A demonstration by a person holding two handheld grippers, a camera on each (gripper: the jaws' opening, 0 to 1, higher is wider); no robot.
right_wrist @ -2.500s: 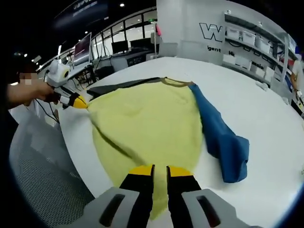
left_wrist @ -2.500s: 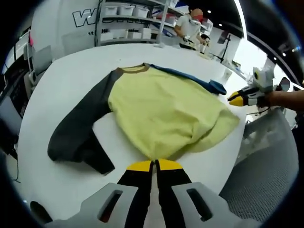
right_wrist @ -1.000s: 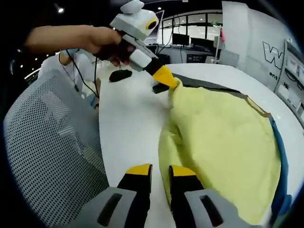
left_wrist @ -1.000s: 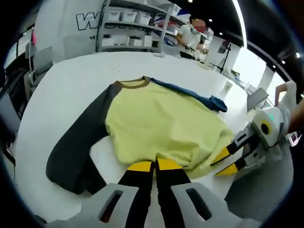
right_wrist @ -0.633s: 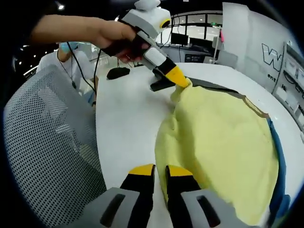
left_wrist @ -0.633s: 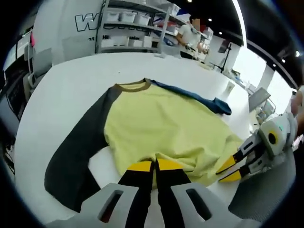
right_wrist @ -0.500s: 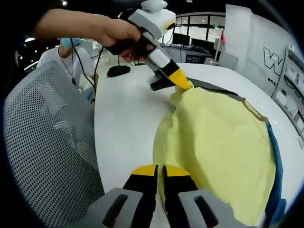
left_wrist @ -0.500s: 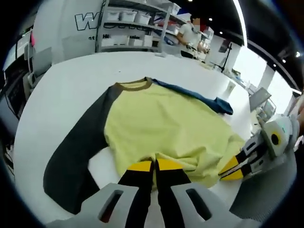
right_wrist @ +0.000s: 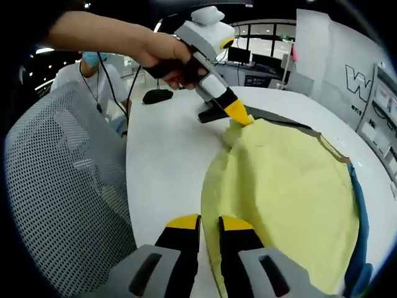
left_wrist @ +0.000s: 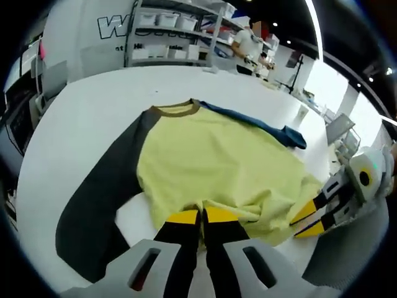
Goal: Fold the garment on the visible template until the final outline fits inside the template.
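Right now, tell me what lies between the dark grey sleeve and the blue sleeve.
The yellow body of the shirt lies between the dark grey sleeve and the blue sleeve, as the left gripper view shows.

Bare bench (left_wrist: 74, 118) lies open from nine to twelve o'clock around the garment (left_wrist: 211, 161). A mesh chair (right_wrist: 56, 205) crowds the near edge at nine o'clock of the right tongs (right_wrist: 209, 225).

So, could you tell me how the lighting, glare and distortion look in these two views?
In the left gripper view, the white table is evenly lit, a bright ceiling strip flares at upper right, and the fisheye bows the shelves. In the right gripper view, the yellow shirt is sharp and bright, the mesh chair curves strongly at the edge, and the background hall is dark.
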